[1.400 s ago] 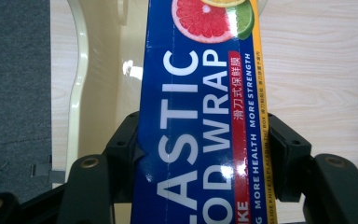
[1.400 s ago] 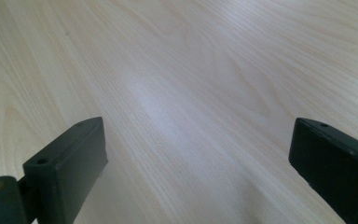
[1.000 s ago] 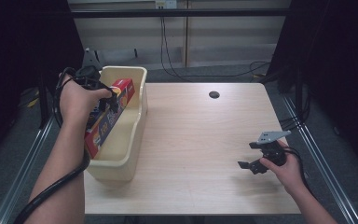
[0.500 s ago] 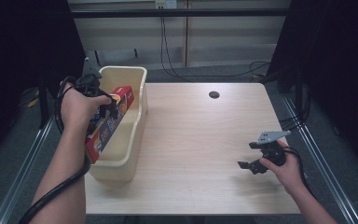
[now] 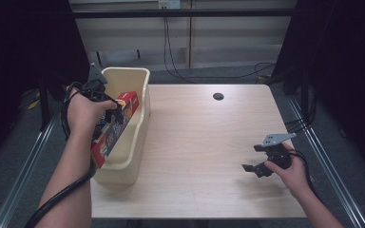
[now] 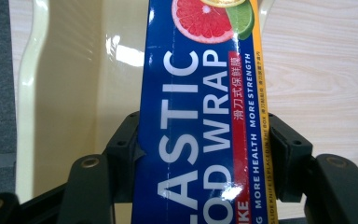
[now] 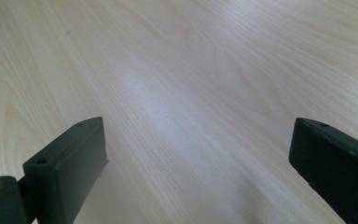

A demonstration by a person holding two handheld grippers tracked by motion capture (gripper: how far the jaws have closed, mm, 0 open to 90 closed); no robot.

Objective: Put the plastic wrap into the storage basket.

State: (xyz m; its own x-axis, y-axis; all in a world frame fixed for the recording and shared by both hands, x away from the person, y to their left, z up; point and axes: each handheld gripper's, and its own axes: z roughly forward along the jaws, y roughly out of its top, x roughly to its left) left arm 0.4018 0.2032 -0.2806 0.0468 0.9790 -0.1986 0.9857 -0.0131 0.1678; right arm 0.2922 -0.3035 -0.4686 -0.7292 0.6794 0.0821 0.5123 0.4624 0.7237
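A long box of plastic food wrap (image 5: pixel 116 126), blue with red ends and a grapefruit picture, lies slanted in the cream plastic bin (image 5: pixel 140 102) at the table's left edge. My left gripper (image 5: pixel 108 107) is shut on the box (image 6: pixel 200 121), its two black jaws pressing on the box's two sides above the bin (image 6: pixel 74 70). Over at the table's right front, my right gripper (image 5: pixel 255 167) hovers just above the bare wood (image 7: pixel 191 93), open, with nothing between its fingers (image 7: pixel 70 168).
The light wooden table (image 5: pixel 209 142) has a small dark round hole (image 5: pixel 218 96) near its far edge. Metal frame rails run along both sides. Cables hang behind the table against the back wall.
My left hand has drawn back toward the near left with the box, tipping it lower into the bin. The right gripper has stayed put.
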